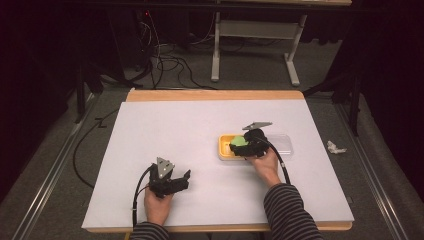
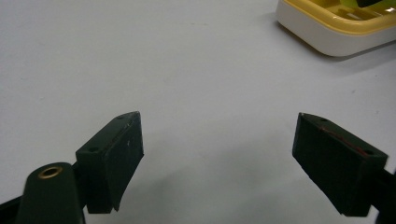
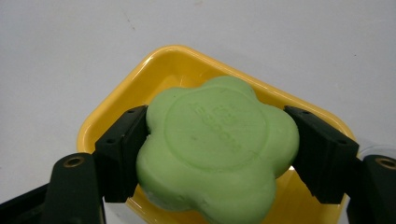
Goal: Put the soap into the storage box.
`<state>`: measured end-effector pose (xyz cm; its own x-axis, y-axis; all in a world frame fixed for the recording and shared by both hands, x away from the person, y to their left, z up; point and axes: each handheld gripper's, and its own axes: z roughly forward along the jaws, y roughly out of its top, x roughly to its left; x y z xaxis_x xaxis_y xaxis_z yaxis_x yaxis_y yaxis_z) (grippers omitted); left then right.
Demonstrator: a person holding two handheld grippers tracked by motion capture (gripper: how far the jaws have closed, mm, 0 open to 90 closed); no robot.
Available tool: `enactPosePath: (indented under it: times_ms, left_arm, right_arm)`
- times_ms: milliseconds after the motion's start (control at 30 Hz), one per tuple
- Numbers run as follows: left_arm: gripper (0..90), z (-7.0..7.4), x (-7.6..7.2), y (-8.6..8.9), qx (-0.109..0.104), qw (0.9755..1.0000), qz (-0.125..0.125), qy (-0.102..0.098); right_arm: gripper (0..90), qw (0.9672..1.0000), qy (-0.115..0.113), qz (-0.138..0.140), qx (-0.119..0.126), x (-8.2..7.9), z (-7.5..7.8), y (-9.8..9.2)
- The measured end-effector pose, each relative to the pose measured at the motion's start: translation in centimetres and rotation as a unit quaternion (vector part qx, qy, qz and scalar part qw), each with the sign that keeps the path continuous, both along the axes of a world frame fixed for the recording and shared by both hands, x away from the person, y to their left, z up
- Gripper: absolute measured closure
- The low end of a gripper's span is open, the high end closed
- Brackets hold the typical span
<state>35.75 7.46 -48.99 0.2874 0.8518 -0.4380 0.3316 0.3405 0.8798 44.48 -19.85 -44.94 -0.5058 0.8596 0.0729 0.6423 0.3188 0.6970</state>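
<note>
A green flower-shaped soap [image 3: 219,144] sits between the black jaws of my right gripper [image 3: 217,149], which press on its two sides, over a yellow soap dish [image 3: 159,70]. From above, the green soap [image 1: 239,141] and the right gripper [image 1: 245,145] are over the yellow dish [image 1: 224,149] right of the table's middle. My left gripper [image 1: 184,179] rests near the front left, its jaws wide apart over bare white tabletop. Between the left gripper's jaws [image 2: 219,154] there is nothing. The dish's corner [image 2: 327,32] appears at the top right of the left gripper view.
A clear lid [image 1: 282,142] lies just right of the dish. The white table surface [image 1: 190,125] has a wooden far edge. Beyond it, cables and a white desk frame [image 1: 250,45] stand on the floor. A crumpled white scrap [image 1: 335,147] lies on the floor at the right.
</note>
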Motion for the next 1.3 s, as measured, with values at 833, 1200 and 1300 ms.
enactPosePath:
  times_ms: [833,1200,1300]
  left_arm:
    - [17.0,0.03,0.0,0.03,-0.004,1.0,0.001,-0.001]
    - [17.0,0.02,0.0,0.03,-0.002,1.0,0.001,-0.001]
    - [17.0,0.01,-0.01,0.04,-0.001,1.0,0.001,-0.001]
  right_arm:
    - [26.2,0.9999,0.006,-0.004,-0.011,0.22,-0.51,0.21]
    - [26.1,0.9999,0.008,-0.002,-0.01,0.15,-0.44,0.15]
    - [26.6,1.0,0.003,-0.004,-0.005,0.06,-0.2,-0.04]
